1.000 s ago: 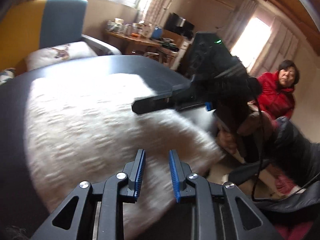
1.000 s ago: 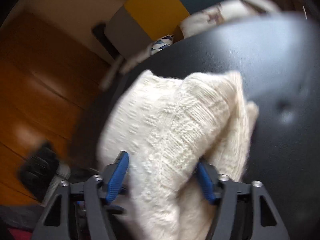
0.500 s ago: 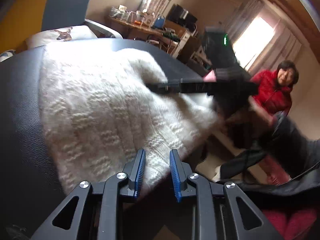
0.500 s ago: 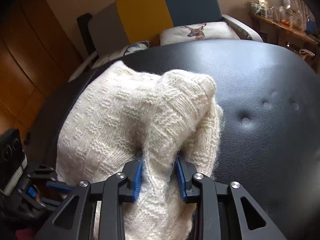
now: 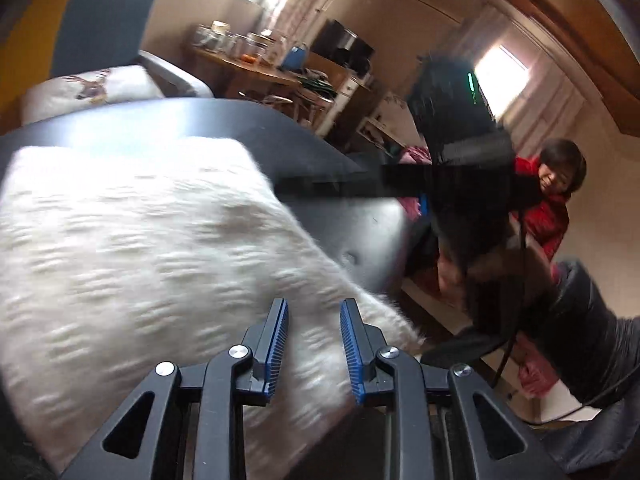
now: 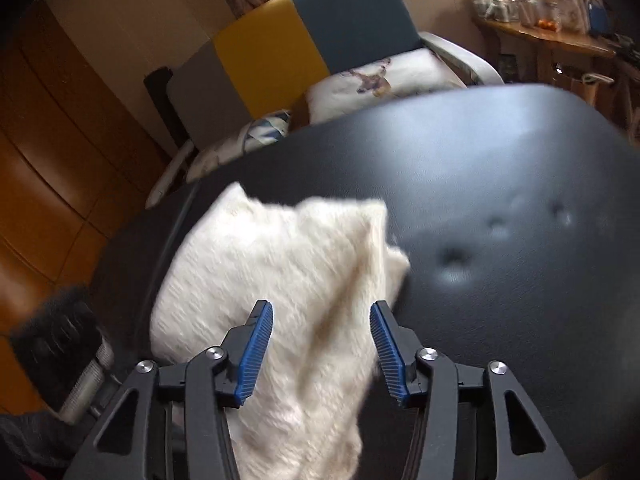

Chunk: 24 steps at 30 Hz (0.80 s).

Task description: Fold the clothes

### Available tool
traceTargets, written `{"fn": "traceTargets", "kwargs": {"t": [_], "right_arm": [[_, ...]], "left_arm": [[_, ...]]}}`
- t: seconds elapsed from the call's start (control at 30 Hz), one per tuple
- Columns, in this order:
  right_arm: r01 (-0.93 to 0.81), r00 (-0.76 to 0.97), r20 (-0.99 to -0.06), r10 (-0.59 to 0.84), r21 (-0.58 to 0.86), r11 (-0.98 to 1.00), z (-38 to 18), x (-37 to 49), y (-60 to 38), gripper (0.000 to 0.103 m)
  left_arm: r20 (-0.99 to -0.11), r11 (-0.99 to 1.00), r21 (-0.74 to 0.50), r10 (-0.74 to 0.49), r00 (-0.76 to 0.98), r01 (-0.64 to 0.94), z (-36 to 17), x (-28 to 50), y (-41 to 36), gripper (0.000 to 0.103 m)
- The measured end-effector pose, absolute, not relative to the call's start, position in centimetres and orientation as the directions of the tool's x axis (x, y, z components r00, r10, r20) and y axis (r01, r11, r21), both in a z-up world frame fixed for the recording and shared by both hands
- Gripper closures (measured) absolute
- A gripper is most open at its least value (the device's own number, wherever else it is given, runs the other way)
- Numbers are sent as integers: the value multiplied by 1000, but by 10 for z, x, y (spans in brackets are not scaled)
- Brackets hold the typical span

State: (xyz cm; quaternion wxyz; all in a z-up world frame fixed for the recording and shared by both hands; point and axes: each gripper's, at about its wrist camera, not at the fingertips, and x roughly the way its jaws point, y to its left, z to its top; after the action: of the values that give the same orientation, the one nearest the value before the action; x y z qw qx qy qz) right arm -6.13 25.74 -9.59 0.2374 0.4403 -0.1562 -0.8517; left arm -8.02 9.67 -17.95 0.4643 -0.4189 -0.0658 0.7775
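Observation:
A cream knitted sweater (image 5: 132,256) lies folded and bunched on the black padded table (image 5: 224,124). My left gripper (image 5: 314,344) hovers at the sweater's near edge. Its blue pads stand a narrow gap apart with nothing between them. In the right wrist view the sweater (image 6: 288,272) sits at the table's left side with a raised fold running toward me. My right gripper (image 6: 322,344) stands wide open above that fold, pads clear of the knit. From the left wrist view the right gripper (image 5: 460,168) is a blurred black shape over the table's far corner.
A chair (image 6: 304,28) with a yellow and blue back and a deer cushion (image 6: 376,80) stands behind the table. A person in a red jacket (image 5: 548,208) sits to the right. A cluttered wooden sideboard (image 5: 248,68) lines the far wall. The black tabletop (image 6: 500,184) stretches right of the sweater.
My right gripper, shut on a sweater fold half a second ago, has opened and released it; the fold has sagged. My left gripper keeps the same narrow gap near the sweater's edge.

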Motion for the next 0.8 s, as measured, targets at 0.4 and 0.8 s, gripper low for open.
{"fn": "traceTargets", "kwargs": {"t": [0.4,0.8], "right_arm": [[156,-353,-599,-718,719,-677,-177,-121,269,103],[454,-322,-693,-645,486,-747,-81,-154,170,94]], "left_arm": [[-665,-584,-351,705,-244,-732,-208,-54,150,77],[-568,-687,-399,705,-425,-607,-168,-44,59,77]]}}
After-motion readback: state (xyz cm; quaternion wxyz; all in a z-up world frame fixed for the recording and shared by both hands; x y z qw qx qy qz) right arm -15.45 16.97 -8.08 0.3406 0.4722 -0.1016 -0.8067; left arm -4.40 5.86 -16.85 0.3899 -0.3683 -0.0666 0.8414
